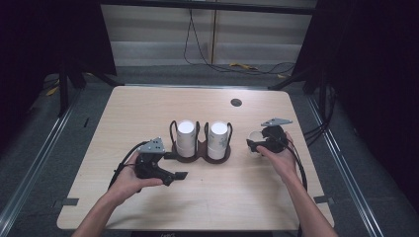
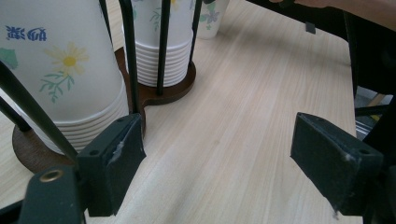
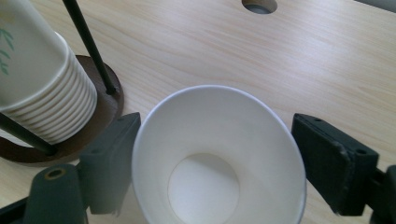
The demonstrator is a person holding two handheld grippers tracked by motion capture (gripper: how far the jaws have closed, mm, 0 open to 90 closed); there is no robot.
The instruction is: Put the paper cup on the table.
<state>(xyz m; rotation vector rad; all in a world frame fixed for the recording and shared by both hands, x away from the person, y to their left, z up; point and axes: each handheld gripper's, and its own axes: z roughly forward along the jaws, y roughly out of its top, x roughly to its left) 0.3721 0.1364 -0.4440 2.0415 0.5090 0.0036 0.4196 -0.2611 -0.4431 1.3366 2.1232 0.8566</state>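
Right gripper [image 3: 212, 163] jaws wide, straddling upright paper cup [image 3: 217, 154] without pressing: likely just set on tabletop [image 1: 148, 108], three o'clock of cup holder [image 1: 200, 154]. Left gripper [image 2: 233, 163] jaws wide, empty, beside holder, seemingly bracing it.

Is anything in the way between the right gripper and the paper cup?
No. The single paper cup stands upright on the table, mouth up, right between the open jaws of the right gripper, with nothing else between them.

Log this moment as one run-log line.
left gripper: open, empty, beside cup rack | right gripper: open around upright paper cup | cup: standing on table, right of rack
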